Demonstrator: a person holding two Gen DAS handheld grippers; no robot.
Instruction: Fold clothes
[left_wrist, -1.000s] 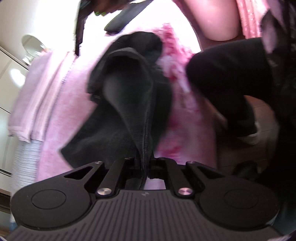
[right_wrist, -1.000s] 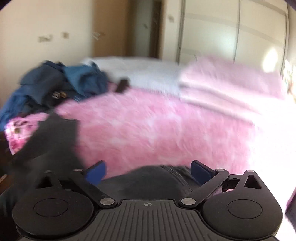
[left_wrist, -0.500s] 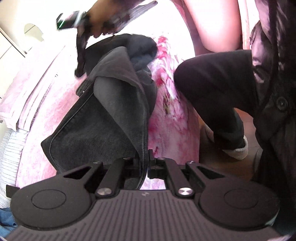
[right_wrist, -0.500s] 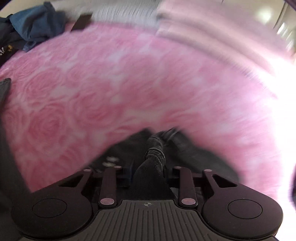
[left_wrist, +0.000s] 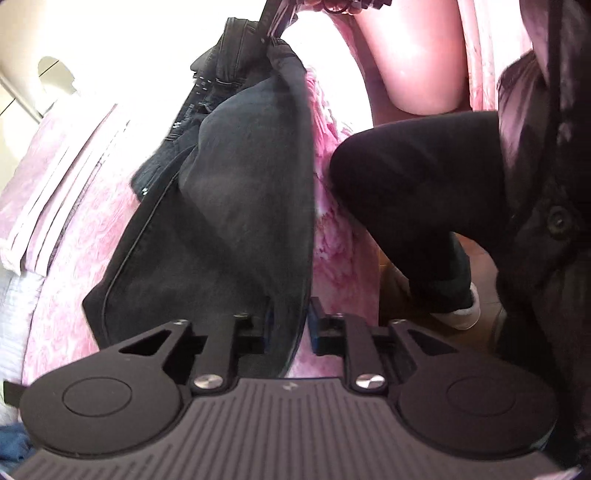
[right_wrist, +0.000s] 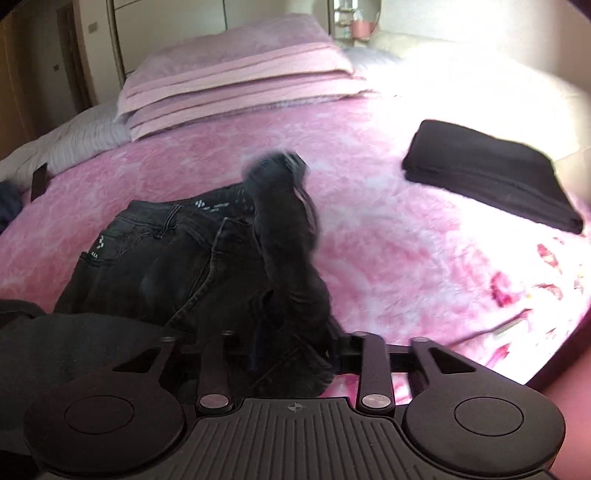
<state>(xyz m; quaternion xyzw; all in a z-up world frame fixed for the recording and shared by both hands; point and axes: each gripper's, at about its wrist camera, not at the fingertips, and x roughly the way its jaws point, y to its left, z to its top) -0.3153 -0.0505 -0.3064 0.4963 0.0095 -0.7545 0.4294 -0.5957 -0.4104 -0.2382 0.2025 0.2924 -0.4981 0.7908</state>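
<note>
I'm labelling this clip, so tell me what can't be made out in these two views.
- Right wrist view: right tool fingertips, buried under the dark grey denim jeans.
- Same view: raised jeans end, motion-blurred.
- Left wrist view: left tool grip on the hem, its left pad hidden by fabric.

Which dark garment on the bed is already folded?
The black garment lying flat near the bed's right side; the black jeans are bunched, gripped by both grippers.
</note>
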